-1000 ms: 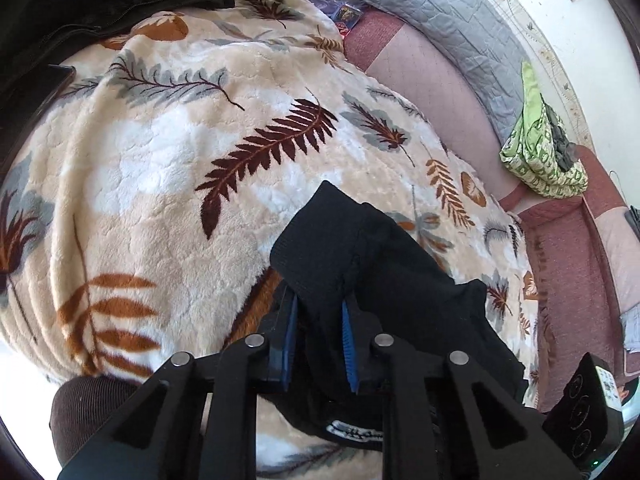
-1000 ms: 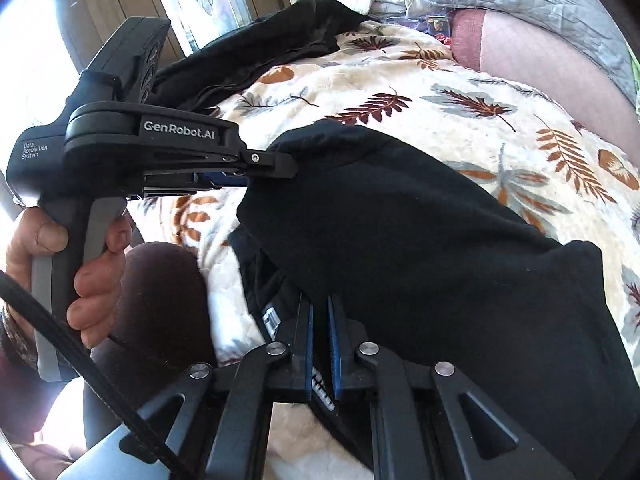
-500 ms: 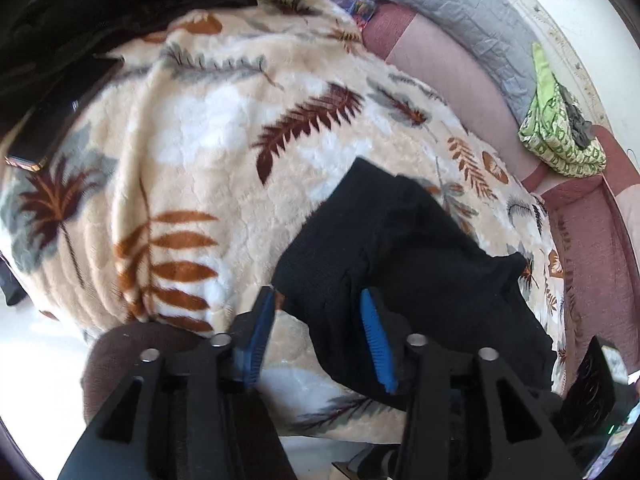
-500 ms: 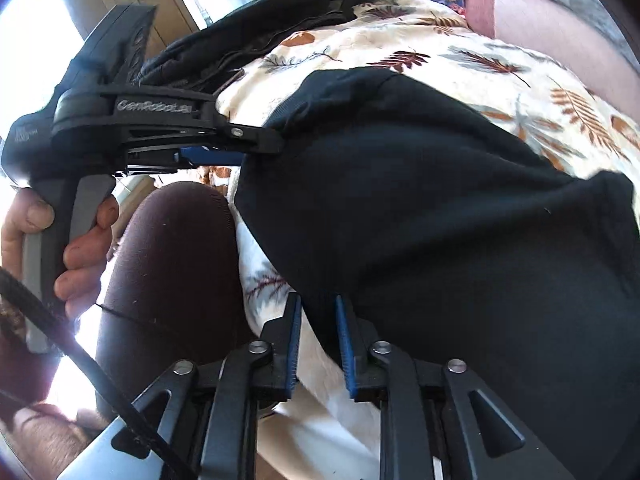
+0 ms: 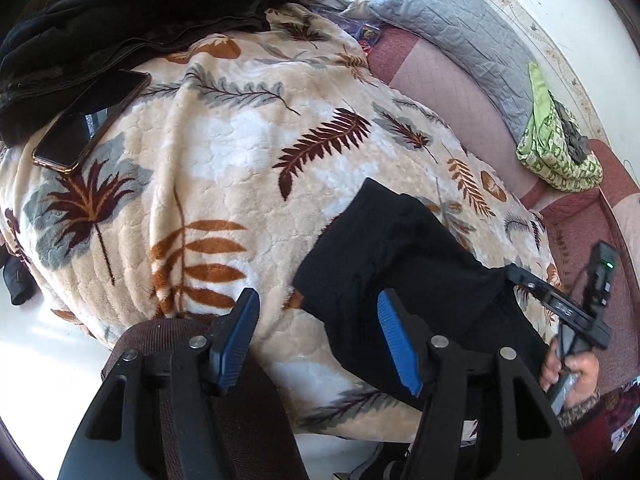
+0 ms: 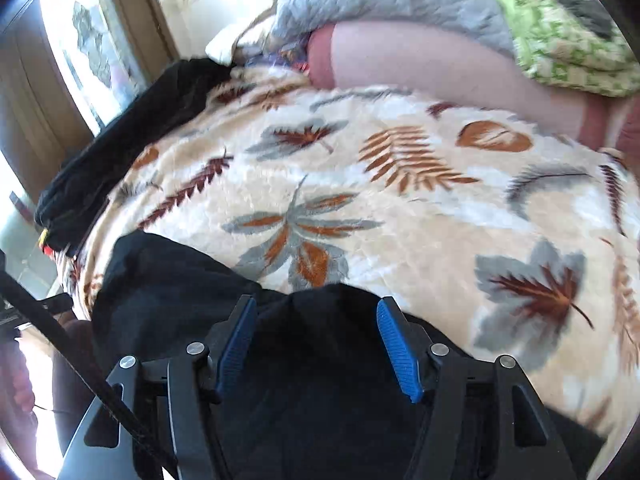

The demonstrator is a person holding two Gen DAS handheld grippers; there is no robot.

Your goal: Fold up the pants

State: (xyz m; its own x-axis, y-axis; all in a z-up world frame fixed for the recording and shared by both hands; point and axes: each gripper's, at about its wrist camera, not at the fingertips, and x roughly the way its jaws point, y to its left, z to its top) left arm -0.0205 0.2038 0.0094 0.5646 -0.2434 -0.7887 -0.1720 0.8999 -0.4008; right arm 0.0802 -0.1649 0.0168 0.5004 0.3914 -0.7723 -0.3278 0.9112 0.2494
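Note:
The black pants (image 5: 404, 256) lie folded in a compact bundle on the leaf-print blanket (image 5: 224, 168), near its front right edge. My left gripper (image 5: 318, 332) is open and empty, held just in front of the bundle's near left corner, apart from it. My right gripper (image 6: 316, 340) is open and empty, hovering above the black pants (image 6: 192, 292). The right gripper also shows at the right edge of the left wrist view (image 5: 560, 304), held in a hand.
A black garment pile (image 5: 132, 28) and a phone (image 5: 92, 120) lie at the blanket's far left. A grey quilted pillow (image 5: 460, 32) and a green patterned cloth (image 5: 560, 152) sit on the pink mattress (image 5: 440, 92) behind. A brown stool (image 5: 168, 344) stands below the left gripper.
Both grippers let go of the pants and opened wide. The left gripper drew back from the bundle. The right gripper swung right, away from the left one.

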